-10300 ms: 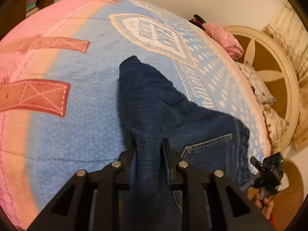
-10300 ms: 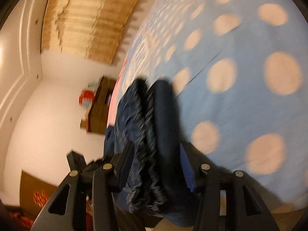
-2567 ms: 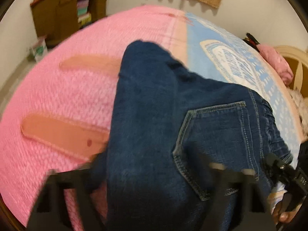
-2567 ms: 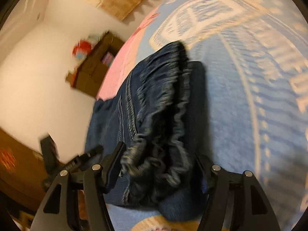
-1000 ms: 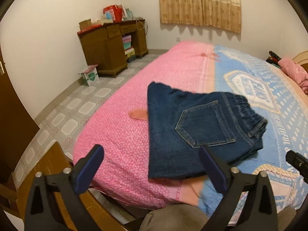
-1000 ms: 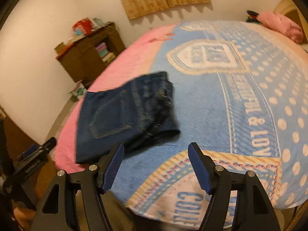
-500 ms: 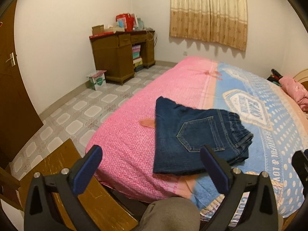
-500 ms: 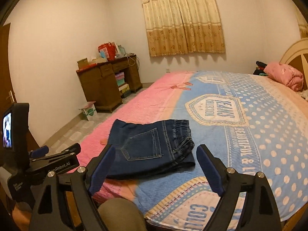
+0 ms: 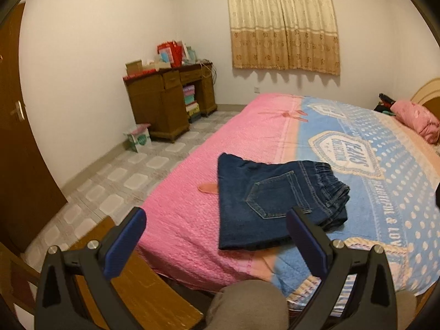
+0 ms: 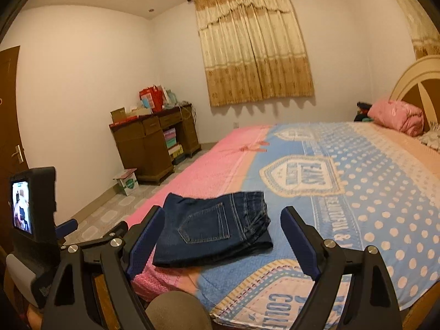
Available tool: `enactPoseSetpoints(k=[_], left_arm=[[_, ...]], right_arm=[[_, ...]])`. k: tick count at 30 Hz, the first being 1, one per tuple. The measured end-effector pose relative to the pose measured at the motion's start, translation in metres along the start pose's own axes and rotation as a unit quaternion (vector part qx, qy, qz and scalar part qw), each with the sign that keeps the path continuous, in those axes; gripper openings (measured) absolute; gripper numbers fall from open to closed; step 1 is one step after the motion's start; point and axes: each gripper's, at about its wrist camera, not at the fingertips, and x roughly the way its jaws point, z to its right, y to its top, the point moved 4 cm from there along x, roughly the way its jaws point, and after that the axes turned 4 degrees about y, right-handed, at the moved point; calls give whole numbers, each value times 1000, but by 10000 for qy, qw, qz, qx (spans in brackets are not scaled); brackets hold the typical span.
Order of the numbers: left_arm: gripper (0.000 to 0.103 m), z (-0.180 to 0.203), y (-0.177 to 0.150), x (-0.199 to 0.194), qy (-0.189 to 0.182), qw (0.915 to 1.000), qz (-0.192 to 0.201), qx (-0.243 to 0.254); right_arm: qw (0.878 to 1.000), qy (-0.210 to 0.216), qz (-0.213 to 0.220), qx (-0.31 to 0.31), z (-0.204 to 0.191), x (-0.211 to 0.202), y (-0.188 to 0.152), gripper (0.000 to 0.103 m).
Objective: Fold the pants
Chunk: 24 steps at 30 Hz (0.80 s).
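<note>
Folded jeans [image 9: 272, 203] on the bed [image 9: 192, 192]; both claws spread wide, empty

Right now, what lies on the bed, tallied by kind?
Folded jeans: 1
Pink bundle by the headboard: 1
Dark item behind that bundle, kind unclear: 1
Total: 3

Pink-and-blue dotted woven bedspread [image 10: 357, 192]: a cream shield emblem [image 10: 301, 177] in the blue part reads "TEXAS COLLECTION", letters running sideways. A line of white print along the dotted band [image 9: 392, 209] reads partly "BEAUTIFUL & LOV", cut off. At the near hem, large blue letters [image 10: 277, 306] read "COLLE", rest hidden. Small cardboard box on the floor [image 9: 139, 137]: green mark, unreadable.
</note>
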Motion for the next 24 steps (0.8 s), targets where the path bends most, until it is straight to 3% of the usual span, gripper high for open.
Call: enactPoseSetpoints(k=[7,24], left_arm=[[103,-3,6,-10,-4,9998,196,-41],[103,19,15,16,56,9999,13,152]], right_arm=[[10000,-23,65,-33,0,-3,1,87],[9993,-90,-254,258,24,31,-4,87]])
